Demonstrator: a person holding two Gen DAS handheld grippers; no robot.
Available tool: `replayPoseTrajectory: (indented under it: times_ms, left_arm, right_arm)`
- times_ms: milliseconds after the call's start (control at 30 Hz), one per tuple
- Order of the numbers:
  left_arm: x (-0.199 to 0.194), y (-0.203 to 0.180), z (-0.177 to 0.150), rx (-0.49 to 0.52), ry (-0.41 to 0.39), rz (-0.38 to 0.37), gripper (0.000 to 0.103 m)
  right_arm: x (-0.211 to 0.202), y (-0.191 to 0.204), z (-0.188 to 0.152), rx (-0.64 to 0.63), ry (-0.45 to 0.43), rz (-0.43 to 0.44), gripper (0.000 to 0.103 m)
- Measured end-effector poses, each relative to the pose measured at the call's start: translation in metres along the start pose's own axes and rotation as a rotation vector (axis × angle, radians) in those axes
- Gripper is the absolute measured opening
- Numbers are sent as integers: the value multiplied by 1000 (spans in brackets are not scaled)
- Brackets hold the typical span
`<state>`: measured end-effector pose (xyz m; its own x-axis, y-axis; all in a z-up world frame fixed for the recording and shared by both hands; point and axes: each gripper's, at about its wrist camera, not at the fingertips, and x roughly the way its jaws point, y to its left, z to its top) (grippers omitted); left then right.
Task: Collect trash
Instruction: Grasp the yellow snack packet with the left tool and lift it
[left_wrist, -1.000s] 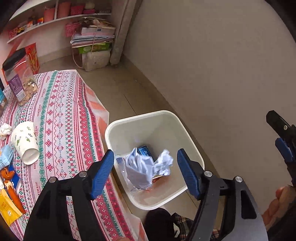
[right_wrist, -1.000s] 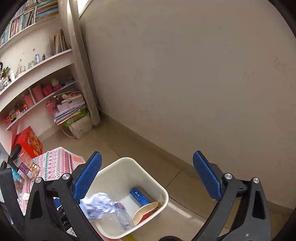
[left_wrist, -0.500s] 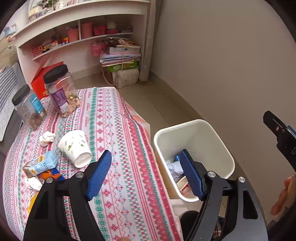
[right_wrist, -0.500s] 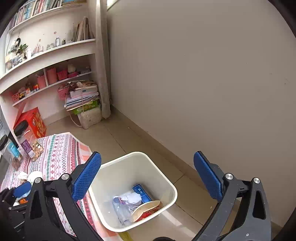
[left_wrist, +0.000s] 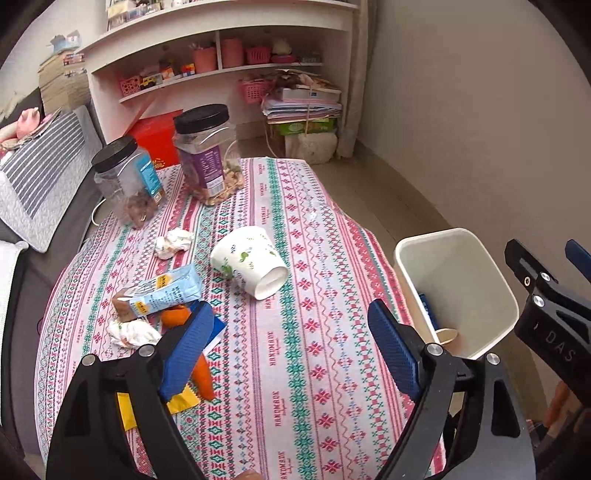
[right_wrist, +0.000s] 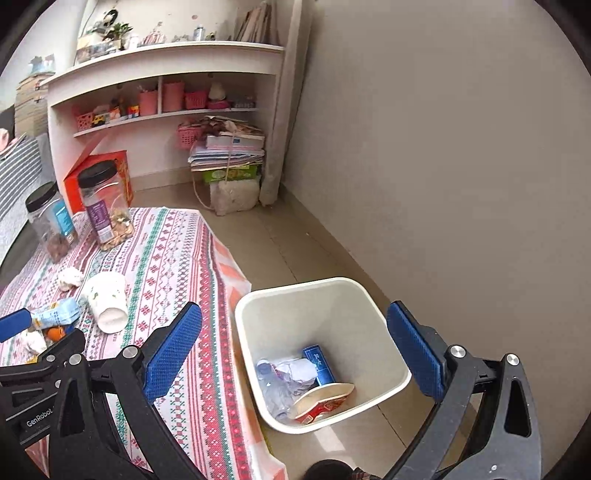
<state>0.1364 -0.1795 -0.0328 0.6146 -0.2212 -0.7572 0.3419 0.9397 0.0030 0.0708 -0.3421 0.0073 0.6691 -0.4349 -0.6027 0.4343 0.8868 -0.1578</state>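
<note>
While the left gripper (left_wrist: 291, 343) hangs with jaws just spread and empty, we should centre them over the paper cup (left_wrist: 251, 260) mid-frame.

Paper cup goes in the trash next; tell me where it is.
In the left wrist view the paper cup lies on its side mid-table, right of the crumpled tissue and left of the white bin.

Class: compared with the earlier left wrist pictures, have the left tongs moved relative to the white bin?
Yes. The left tongs, jaws just opening and empty, have swung off the white bin toward the patterned tablecloth.
</note>
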Motion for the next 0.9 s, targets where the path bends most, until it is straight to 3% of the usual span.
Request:
replayPoseTrajectory:
  times_ms: [200, 400, 733, 900]
  left_arm:
    - [6, 35, -16, 8, 51, 58, 87]
    - [25, 74, -36, 87, 163, 97, 89]
    - [65, 122, -72, 234, 361, 51, 90]
    - [89, 130, -91, 362, 455, 24, 91]
  right_arm:
    - [1, 38, -5, -74, 9, 35, 96]
    - [5, 68, -7, -111, 44, 99, 96]
    - [16, 124, -14, -230, 102, 168, 96]
    - [30, 147, -20, -270, 171, 211, 96]
